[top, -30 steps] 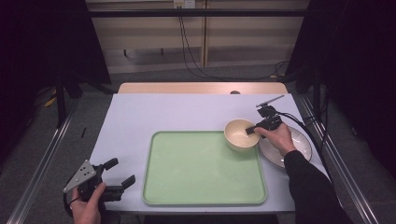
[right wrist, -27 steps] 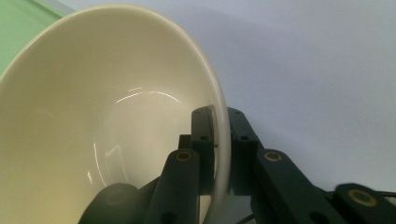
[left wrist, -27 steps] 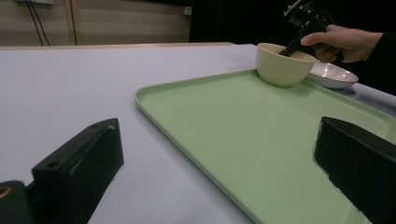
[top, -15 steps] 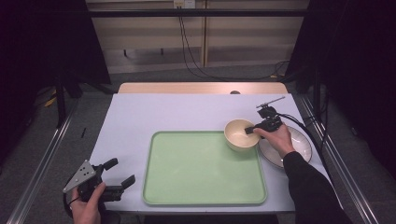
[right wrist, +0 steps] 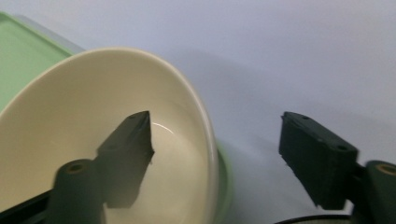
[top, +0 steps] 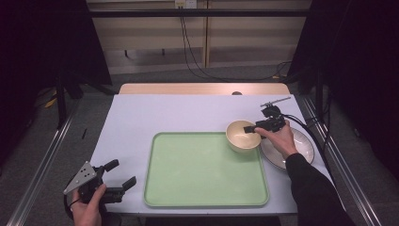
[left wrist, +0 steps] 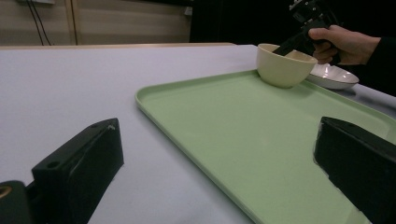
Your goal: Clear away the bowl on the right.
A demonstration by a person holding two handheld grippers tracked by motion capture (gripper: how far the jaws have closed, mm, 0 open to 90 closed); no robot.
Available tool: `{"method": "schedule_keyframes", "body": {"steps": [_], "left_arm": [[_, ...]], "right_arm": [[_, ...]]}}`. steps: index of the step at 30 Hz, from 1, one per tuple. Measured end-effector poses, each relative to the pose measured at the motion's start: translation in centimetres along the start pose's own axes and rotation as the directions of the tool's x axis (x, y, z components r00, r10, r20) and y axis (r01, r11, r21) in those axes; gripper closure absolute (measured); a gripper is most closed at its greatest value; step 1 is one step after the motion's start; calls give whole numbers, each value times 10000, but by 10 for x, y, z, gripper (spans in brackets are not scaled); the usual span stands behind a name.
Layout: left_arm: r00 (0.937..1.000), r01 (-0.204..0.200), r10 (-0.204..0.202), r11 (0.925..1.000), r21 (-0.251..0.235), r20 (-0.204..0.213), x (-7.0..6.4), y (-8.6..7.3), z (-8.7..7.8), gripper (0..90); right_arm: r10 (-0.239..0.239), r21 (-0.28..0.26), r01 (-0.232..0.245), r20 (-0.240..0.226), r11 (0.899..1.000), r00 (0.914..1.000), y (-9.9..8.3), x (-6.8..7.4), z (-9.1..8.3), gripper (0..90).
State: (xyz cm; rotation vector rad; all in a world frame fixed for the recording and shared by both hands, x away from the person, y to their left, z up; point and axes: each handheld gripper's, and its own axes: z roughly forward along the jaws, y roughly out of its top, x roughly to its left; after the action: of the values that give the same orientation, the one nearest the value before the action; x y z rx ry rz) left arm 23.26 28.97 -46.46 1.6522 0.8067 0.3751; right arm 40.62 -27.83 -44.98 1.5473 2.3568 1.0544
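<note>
We see a bowl point(top: 243, 135) resting at the 1 o'clock corner of a green tray point(top: 205, 169), with a plate point(top: 301, 146) just beside it at 3 o'clock on the table point(top: 164, 113). The right gripper point(top: 250, 128) reaches in from the bowl's 3 o'clock side.

Progress: we judge that the bowl is either just set down on the tray or about to be lifted; the frames alone do not settle which. The bowl sits upright and empty, its base on the tray's corner, partly over the raised edge. What is left, in our reading, is either a release and withdrawal or a closing of the grip and a lift.

Jaws and bowl: in the right gripper view, the 2 jaws straddle the bowl's rim point(right wrist: 205, 140). 1 jaw hangs inside the bowl, the other outside over the table, with a clear gap between the outer jaw and the wall. We therefore read the right jaws as spread and not clamping the rim.

The left gripper point(top: 122, 178) rests at the table's 7 o'clock corner, well apart from the bowl. Its jaws stand wide apart and hold nothing; the tray lies between them in the left gripper view.
</note>
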Motion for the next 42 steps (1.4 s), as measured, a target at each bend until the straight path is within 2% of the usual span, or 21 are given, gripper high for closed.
{"method": "schedule_keyframes", "body": {"steps": [3, 5, 7, 10, 11, 14, 20, 22, 27, 32, 33, 35, 36, 39, 40, 42], "left_arm": [[10000, -18, 18, 10000, 9, -4, 0, 0, 0, 15], [10000, 5, -4, 10000, -22, 18, 0, 0, 0, 15], [10000, -6, 6, 10000, 10, -21, 0, 0, 0, 15], [10000, -10, 10, 10000, 18, -21, 0, 0, 0, 15], [10000, -10, 10, 10000, 23, -29, 0, 0, 0, 15], [10000, -18, 18, 10000, 51, -33, 0, 0, 0, 15], [10000, -1, 1, 10000, 34, -3, 0, 0, 0, 15], [10000, -15, 15, 10000, 46, -12, 1, 0, 0, 15], [9999, -155, 154, 9998, 155, 5, 1, 0, -1, 15], [9999, -116, 116, 9998, 140, -48, 1, 0, -1, 15], [9999, -119, 120, 9998, 147, -84, 1, 0, -1, 15], [9998, -181, 182, 9997, 176, -57, 1, 0, -1, 15], [9998, -181, 182, 9997, 176, -57, 1, 0, -1, 15], [9998, -182, 182, 9997, 187, -24, 1, 0, -1, 15], [9999, -126, 127, 9998, 133, -86, 1, 0, 0, 15], [9999, -129, 130, 9998, 144, -73, 1, 0, -1, 15]], "right_arm": [[155, -185, -153, 113, 9997, 9998, 1, 0, -1, 92], [31, -331, -34, -105, 9994, 9999, 0, 1, -2, 10], [90, -480, -99, -200, 9988, 9998, 1, 1, -3, 44], [99, -554, -113, -248, 9984, 9996, 2, 1, -5, 21], [264, -595, -261, 54, 9979, 9996, 2, 1, -6, 30], [216, -638, -208, 121, 9977, 9997, 1, 1, -7, 39], [141, -1511, -31, 718, 9885, 9973, -1, 7, -15, 35], [198, -1634, -77, 724, 9865, 9972, -2, 8, -17, 35], [-238, -1867, 377, 763, 9817, 9968, -7, 8, -27, 36], [-299, -1922, 405, 577, 9805, 9979, -12, 7, -36, 37], [-548, -2038, 601, 315, 9772, 9980, -15, 6, -40, 21], [-583, -2173, 632, 290, 9741, 9979, -18, 6, -45, 26], [-521, -2116, 594, 401, 9755, 9978, -18, 6, -46, 36], [-616, -2226, 747, 653, 9721, 9960, -20, 7, -48, 36], [-648, -2406, 829, 822, 9671, 9945, -23, 8, -51, 41], [-685, -2418, 891, 920, 9662, 9934, -25, 10, -53, 39]]}}
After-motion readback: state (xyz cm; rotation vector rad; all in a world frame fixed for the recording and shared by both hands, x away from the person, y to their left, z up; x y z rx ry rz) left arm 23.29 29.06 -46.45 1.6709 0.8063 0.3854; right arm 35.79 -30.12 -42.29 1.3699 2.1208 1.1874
